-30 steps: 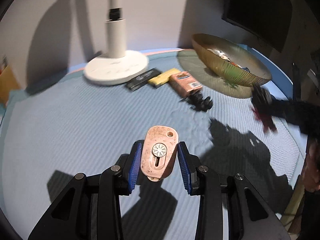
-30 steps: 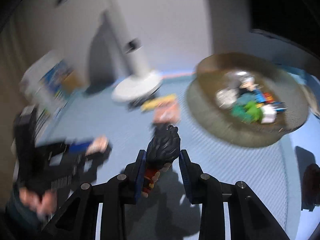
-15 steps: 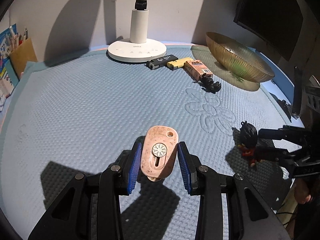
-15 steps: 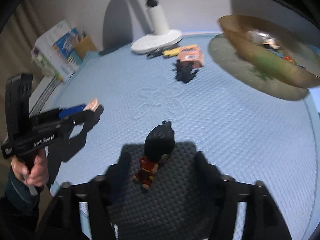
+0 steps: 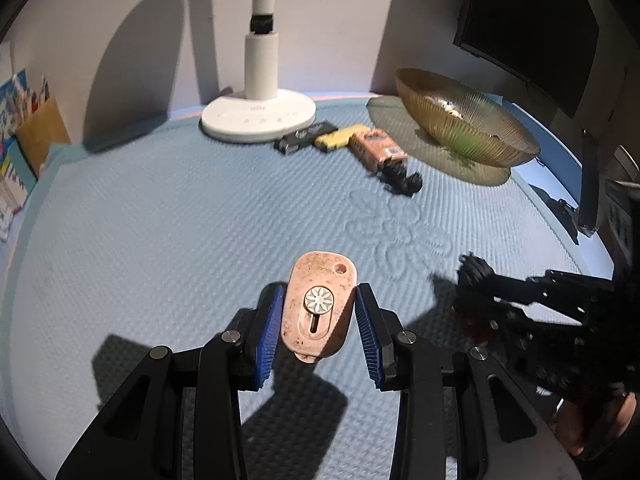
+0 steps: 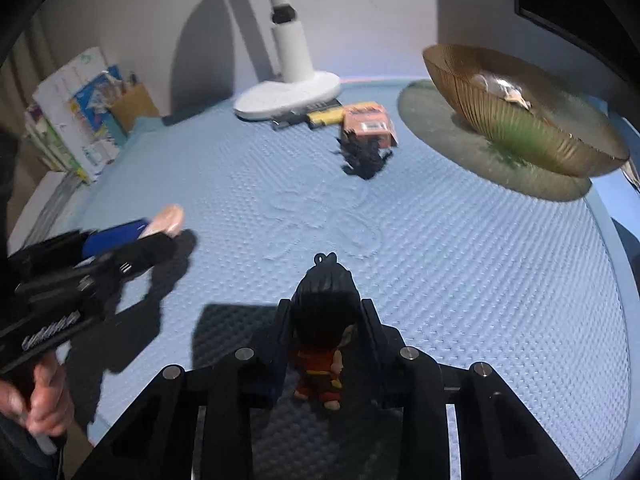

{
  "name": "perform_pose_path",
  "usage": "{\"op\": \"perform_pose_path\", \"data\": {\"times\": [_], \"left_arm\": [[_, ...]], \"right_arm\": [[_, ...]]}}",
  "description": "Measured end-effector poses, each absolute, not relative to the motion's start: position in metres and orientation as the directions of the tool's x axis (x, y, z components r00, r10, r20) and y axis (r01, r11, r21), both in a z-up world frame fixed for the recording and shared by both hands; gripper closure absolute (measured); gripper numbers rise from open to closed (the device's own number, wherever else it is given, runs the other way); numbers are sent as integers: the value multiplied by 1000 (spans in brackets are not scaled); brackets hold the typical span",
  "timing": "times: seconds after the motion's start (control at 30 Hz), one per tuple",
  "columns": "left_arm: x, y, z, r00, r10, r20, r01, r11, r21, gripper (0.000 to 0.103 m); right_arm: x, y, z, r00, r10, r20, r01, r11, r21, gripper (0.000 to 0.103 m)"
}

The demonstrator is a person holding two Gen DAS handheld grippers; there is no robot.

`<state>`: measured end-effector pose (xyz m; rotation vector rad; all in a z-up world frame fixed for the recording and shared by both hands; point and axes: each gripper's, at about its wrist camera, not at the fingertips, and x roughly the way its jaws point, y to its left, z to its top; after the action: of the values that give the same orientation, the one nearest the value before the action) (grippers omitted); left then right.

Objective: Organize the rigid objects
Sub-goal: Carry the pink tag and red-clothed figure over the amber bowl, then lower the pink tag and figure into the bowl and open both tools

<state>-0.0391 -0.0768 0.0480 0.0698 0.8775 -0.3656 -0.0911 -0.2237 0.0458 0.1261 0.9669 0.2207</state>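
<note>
- Evidently, both tools were loaded: the left hand-held gripper (image 5: 318,320) held a pink utility knife (image 5: 319,307) between its blue pads, nose toward the lamp base (image 5: 259,119).
- The right hand-held gripper (image 6: 324,332) had its jaws closing on a dark-haired figurine keychain (image 6: 323,320); the head sat between the fingers, the red body hanging toward the camera.
- Taking the lamp base as marker, a black lighter (image 5: 305,136), a yellow lighter (image 5: 335,138) and an orange box (image 5: 378,148) lay in a row just to its right on the blue surface (image 5: 160,220), with a black spiky figure (image 5: 402,179) nearer the camera and the amber bowl (image 5: 464,120) further right.
- Judging by that row, each item probably belongs beside its like; the keychain should be gripped squarely by the head, so it cannot swing, and lowered gently near the spiky figure.
- The knife would sit best laid flat, parallel to the row.
- Motion blur smeared the right view, the bowl's contents were unreadable, and whether the figurine had left the mat was unclear.
</note>
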Motion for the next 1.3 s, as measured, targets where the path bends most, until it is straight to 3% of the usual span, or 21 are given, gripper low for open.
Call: {"op": "perform_pose_path", "data": {"times": [0.17, 0.47, 0.87, 1.1, 1.17, 1.23, 1.3], "left_arm": [[-20, -104, 95, 635, -318, -704, 386, 920, -68, 69], [54, -201, 187, 681, -440, -585, 468, 876, -114, 69], [98, -276, 119, 543, -465, -699, 513, 843, -162, 69], [98, -291, 111, 532, -470, -704, 531, 833, -154, 69], [96, -292, 111, 529, -482, -698, 534, 829, -166, 60], [95, -289, 113, 523, -480, -704, 525, 832, -177, 32], [90, -277, 121, 564, -472, -678, 508, 845, -166, 32]], "right_arm": [[-90, -278, 98, 660, 201, -723, -66, 975, 211, 72], [-40, -423, 194, 770, -69, -635, 283, 928, 242, 71], [23, -469, 124, 626, -53, -778, 398, 880, 261, 72], [35, -468, 106, 569, -71, -819, 429, 876, 222, 72], [38, -469, 104, 564, -69, -823, 429, 876, 221, 69], [37, -469, 108, 558, -85, -825, 444, 871, 210, 62], [28, -467, 120, 585, -100, -805, 441, 872, 211, 61]]}}
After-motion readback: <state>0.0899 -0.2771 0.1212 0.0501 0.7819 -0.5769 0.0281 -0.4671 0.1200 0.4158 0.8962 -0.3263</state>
